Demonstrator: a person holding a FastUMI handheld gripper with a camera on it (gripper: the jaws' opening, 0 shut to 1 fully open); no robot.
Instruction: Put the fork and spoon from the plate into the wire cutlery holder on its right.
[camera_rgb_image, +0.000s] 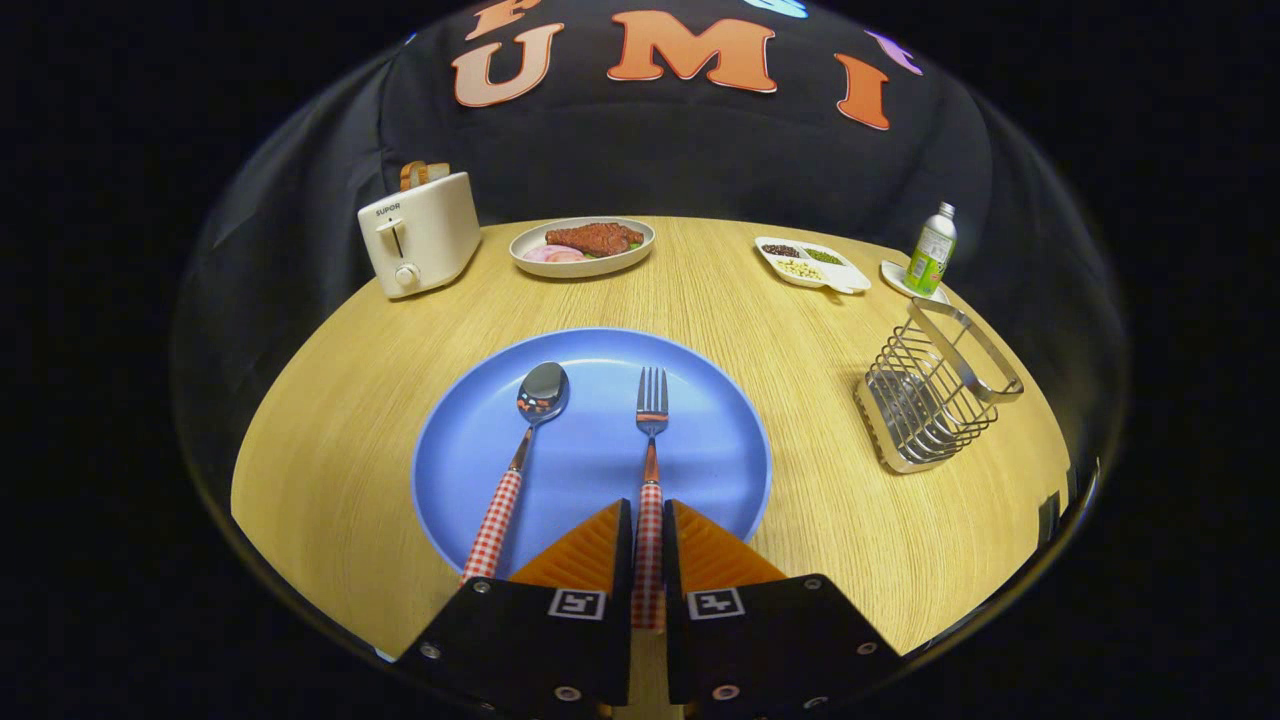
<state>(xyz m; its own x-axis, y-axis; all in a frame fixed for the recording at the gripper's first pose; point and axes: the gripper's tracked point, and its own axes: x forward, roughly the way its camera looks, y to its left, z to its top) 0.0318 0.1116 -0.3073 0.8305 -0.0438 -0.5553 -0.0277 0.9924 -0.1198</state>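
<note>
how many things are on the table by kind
cutlery: 2, fork between the hand-held gripper fingers, spoon
dishes: 4, blue plate, steak plate, divided dish, coaster
toaster: 1
bottle: 1
wire holder: 1
total: 9

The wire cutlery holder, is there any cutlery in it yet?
No, the wire cutlery holder stands empty, the spoon lies on the blue plate, and the gripper is closed on the fork handle.
</note>
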